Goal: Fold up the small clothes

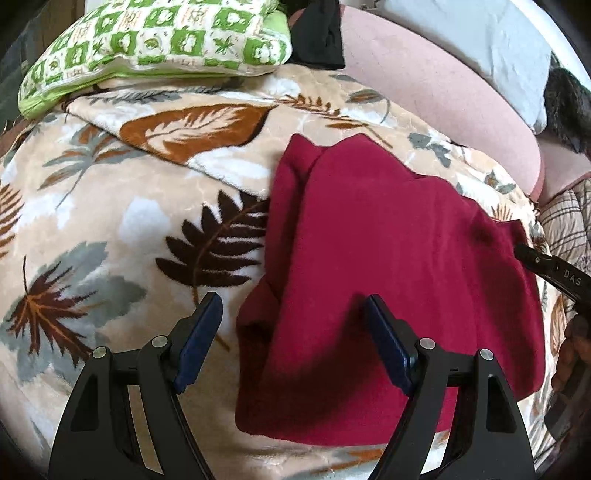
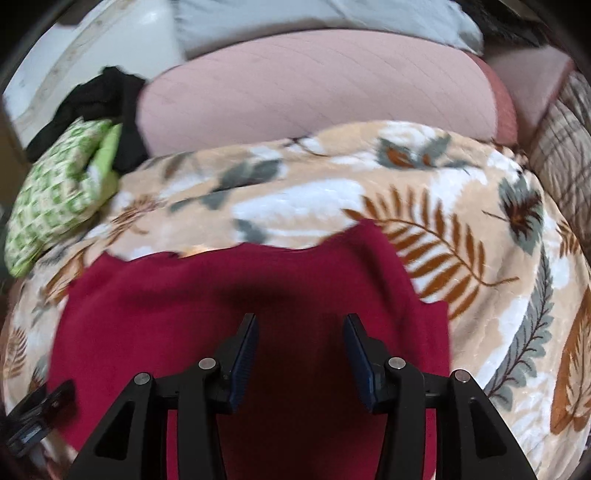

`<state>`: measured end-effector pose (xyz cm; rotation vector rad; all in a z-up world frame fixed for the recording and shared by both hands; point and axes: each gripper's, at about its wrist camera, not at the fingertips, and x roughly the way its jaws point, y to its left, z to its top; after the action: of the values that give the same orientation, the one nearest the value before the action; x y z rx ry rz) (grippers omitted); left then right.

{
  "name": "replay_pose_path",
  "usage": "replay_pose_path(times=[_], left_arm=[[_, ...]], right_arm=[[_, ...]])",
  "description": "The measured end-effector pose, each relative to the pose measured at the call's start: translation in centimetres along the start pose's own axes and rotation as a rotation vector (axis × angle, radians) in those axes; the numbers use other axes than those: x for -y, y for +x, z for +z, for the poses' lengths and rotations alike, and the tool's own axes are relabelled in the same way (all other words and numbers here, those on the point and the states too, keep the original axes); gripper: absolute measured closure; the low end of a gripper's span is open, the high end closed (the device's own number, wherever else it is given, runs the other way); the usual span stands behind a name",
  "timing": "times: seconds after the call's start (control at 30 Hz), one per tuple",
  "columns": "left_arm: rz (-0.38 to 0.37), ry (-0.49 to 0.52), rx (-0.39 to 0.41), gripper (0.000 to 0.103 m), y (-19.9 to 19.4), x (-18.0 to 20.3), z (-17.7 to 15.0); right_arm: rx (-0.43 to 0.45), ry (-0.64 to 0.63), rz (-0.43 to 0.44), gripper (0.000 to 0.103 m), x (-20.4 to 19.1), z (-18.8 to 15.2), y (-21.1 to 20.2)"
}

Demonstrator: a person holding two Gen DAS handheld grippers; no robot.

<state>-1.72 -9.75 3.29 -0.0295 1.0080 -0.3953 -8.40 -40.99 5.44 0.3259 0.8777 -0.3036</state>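
Observation:
A dark red garment point(image 1: 369, 251) lies partly folded on a leaf-patterned blanket point(image 1: 110, 221). My left gripper point(image 1: 293, 306) is open and empty, hovering over the garment's near left edge. In the right wrist view the same red garment point(image 2: 221, 288) fills the lower middle, and my right gripper point(image 2: 300, 325) is open and empty above it. The right gripper's black body point(image 1: 554, 273) shows at the garment's right edge in the left wrist view. The left gripper's tip point(image 2: 40, 413) shows at the lower left of the right wrist view.
A green and white patterned cushion point(image 1: 155, 40) lies at the far left of the blanket. A black cloth point(image 1: 317, 33) and a pink quilted cover point(image 1: 443, 96) lie behind. A plaid fabric point(image 2: 565, 147) sits at the far right.

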Motion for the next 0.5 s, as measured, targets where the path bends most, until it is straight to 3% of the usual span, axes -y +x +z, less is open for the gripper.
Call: replay_pose_path(times=[0.13, 0.33, 0.5], left_arm=[[-0.011, 0.012, -0.003, 0.024, 0.1, 0.1, -0.2], [-0.04, 0.031, 0.033, 0.024, -0.8, 0.6, -0.1], [-0.054, 0.058, 0.066, 0.024, -1.9, 1.3, -0.3]], right_arm=[[0.011, 0.016, 0.008, 0.057, -1.1, -1.2, -1.2], [-0.057, 0.036, -0.028, 0.057, 0.1, -3.6, -3.7], [-0.021, 0.06, 0.001, 0.056, -0.6, -4.9, -6.2]])
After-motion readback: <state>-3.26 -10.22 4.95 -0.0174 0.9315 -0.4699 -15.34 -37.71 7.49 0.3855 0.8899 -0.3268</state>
